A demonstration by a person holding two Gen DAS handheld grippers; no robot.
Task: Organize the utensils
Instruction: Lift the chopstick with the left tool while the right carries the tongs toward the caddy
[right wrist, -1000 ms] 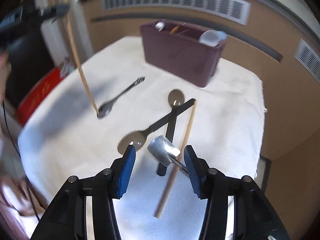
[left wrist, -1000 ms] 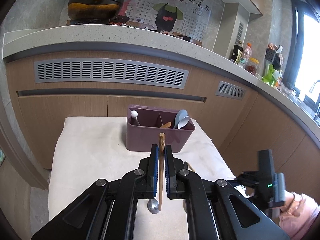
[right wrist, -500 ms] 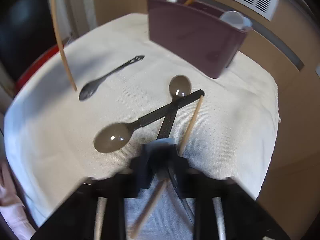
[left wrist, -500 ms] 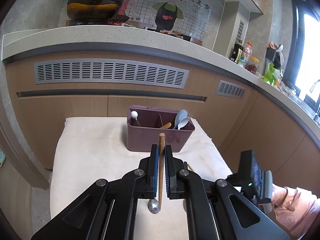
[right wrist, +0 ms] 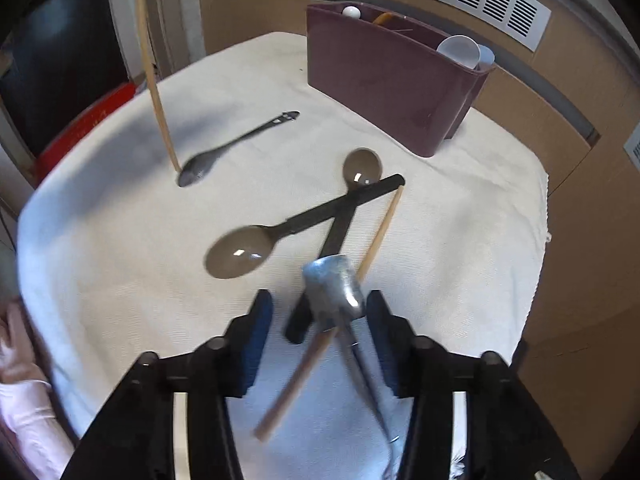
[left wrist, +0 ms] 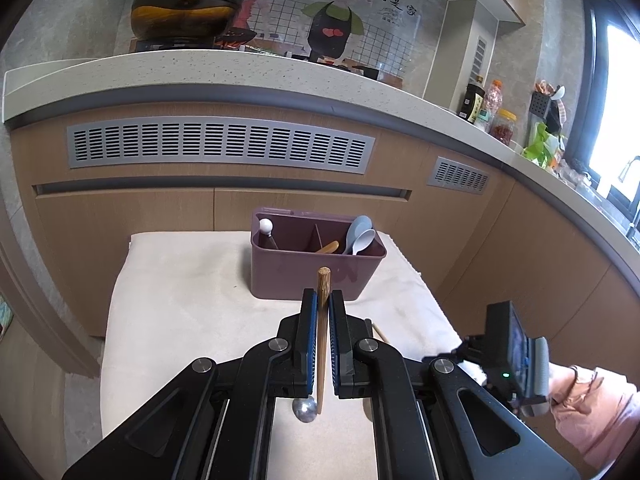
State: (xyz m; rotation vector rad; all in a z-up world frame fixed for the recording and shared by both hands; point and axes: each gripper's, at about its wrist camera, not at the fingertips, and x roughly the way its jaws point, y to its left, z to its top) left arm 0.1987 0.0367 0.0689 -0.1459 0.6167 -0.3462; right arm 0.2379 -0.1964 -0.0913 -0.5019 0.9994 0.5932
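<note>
My left gripper (left wrist: 323, 300) is shut on a wooden chopstick (left wrist: 322, 336) held upright, its lower tip beside a metal spoon (left wrist: 305, 409) on the cloth. That chopstick (right wrist: 154, 80) and spoon (right wrist: 236, 148) show in the right wrist view. The maroon utensil caddy (left wrist: 312, 268) stands behind, holding several utensils. My right gripper (right wrist: 320, 312) is open around a metal scoop-shaped spoon (right wrist: 334, 292), which rests over a second chopstick (right wrist: 356, 280) and two crossed dark spoons (right wrist: 288, 228).
The white cloth-covered table (left wrist: 180, 300) sits against wooden cabinets (left wrist: 120, 216) under a kitchen counter (left wrist: 200, 72). A red object (right wrist: 88, 120) lies beyond the table's left edge in the right wrist view.
My right gripper has moved in low over the metal scoop spoon, which now lies between its open fingers. The left gripper holds the chopstick in the same place.
</note>
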